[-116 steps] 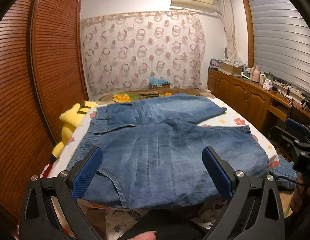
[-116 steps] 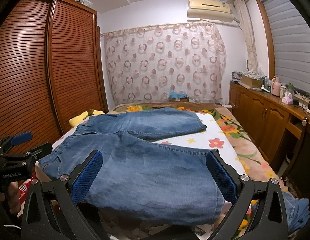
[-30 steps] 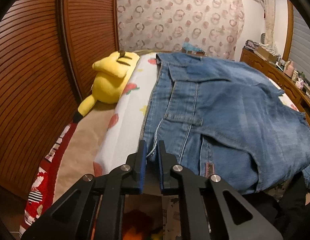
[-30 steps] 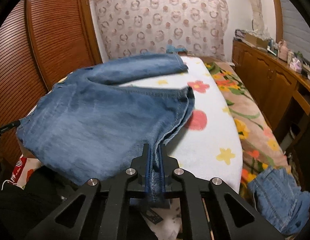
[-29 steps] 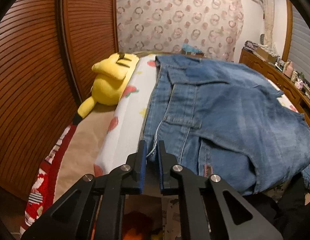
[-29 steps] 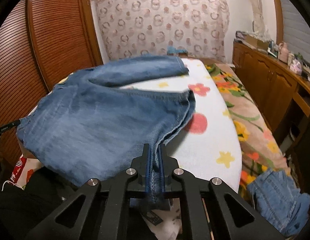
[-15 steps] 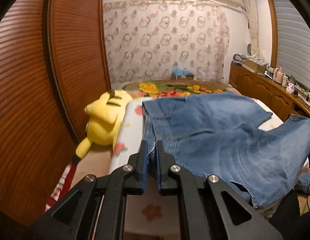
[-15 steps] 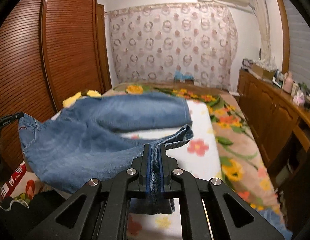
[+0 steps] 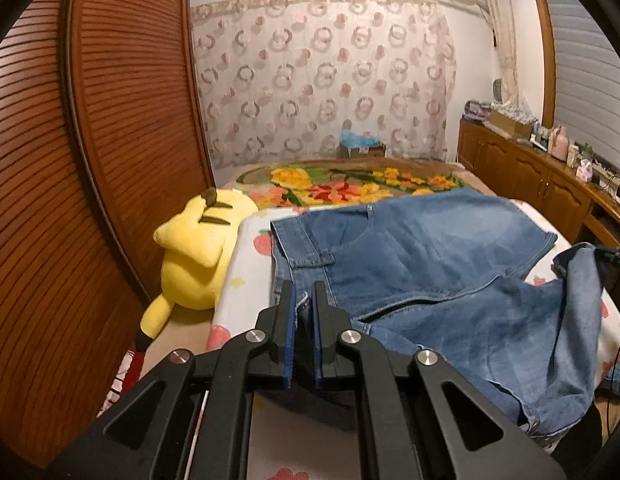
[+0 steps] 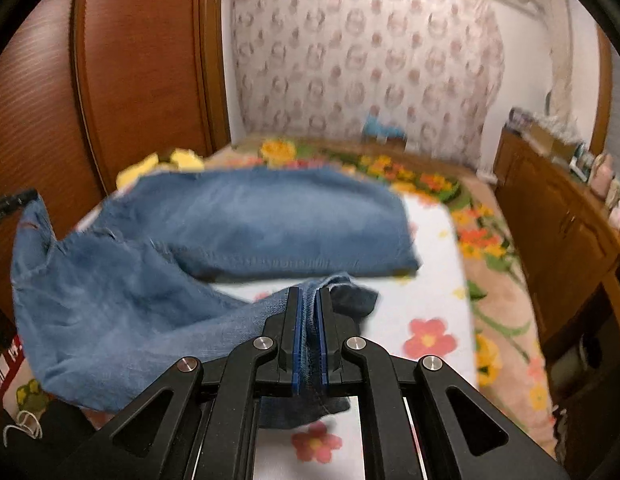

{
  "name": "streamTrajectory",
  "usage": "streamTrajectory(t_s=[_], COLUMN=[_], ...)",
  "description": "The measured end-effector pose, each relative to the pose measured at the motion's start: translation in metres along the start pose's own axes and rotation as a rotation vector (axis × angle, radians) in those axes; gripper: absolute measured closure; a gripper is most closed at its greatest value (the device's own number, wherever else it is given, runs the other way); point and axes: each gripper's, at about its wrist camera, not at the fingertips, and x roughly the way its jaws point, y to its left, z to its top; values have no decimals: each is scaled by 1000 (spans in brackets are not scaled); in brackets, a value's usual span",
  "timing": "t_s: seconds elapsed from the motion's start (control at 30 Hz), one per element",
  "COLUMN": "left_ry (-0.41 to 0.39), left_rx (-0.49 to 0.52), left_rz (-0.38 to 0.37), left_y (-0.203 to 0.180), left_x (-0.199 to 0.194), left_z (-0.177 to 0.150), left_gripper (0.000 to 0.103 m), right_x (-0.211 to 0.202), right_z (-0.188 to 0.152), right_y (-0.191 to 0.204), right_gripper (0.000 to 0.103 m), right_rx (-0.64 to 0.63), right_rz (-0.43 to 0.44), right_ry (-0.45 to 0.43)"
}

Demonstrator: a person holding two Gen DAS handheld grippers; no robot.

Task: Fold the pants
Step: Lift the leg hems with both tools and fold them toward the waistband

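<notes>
**Desk:** Where are the pants?

**Photographer:** The blue denim pants point(image 9: 422, 248) lie across a bed's white floral sheet point(image 9: 246, 264). The far leg rests flat; the near leg is lifted off the sheet, sagging between two hand-held grippers.

**Desk:** And the tools?

**Photographer:** The left gripper point(image 9: 304, 304) has its blue pads nearly together, pinching the waistband end of the denim. The right gripper point(image 10: 309, 304) is clamped tight on the hem of the near leg, a stitched fold of cloth standing upright between its pads point(image 10: 296, 328). That view is blurred.

**Desk:** Surroundings?

**Photographer:** A yellow plush toy point(image 9: 202, 256) lies just beside the waistband, against a slatted wooden wardrobe point(image 9: 70, 160). Beyond the pants, a bright flowered blanket point(image 9: 350, 188) covers the bed's far end below a ring-patterned curtain point(image 9: 322, 80). A wooden cabinet point(image 9: 550, 188) crowded with small items runs along the right wall.
</notes>
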Motion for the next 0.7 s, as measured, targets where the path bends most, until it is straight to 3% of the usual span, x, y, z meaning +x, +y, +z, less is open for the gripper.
streamTrajectory(t_s=[0.13, 0.2, 0.33, 0.47, 0.7], left_ry=[23, 27, 27, 25, 24], left_rx=[7, 9, 14, 17, 19], left_rz=[4, 3, -3, -9, -15], left_y=[-4, -6, -10, -12, -17], left_x=[7, 8, 6, 4, 3], left_z=[-7, -11, -13, -12, -12], left_gripper=[95, 95, 95, 95, 95], right_x=[28, 30, 20, 0, -12], right_z=[-21, -29, -37, -47, -72], right_y=[-1, -7, -22, -31, -17], right_gripper=[96, 89, 82, 64, 58], right_rx=[12, 39, 85, 92, 90], right_rz=[18, 33, 30, -3, -6], right_ry=[59, 69, 61, 31, 67])
